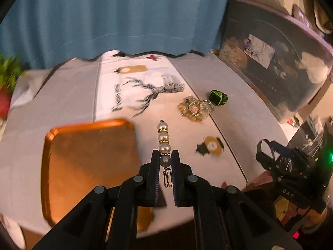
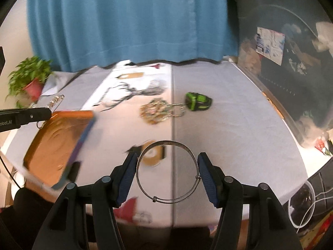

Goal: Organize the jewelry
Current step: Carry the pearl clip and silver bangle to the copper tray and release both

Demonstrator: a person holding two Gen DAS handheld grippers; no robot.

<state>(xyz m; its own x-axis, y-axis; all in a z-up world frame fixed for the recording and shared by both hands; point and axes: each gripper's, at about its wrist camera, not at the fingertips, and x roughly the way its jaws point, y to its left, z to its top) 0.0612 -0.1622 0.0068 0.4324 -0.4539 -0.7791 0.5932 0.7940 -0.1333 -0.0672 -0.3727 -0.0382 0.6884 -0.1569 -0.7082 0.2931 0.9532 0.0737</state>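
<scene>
My left gripper is shut on a pearl pin, a row of white pearls with gold spacers that sticks forward above the table, just right of the orange tray. In the right wrist view the same pin shows at the left, over the tray's far corner. My right gripper is shut on a thin silver bangle held flat between its pads. A gold floral brooch lies on the table, chained to a green watch.
A grey cloth with a deer print covers the table. A blue curtain hangs behind it. A dark storage bin stands along the right edge. A potted plant sits at the far left.
</scene>
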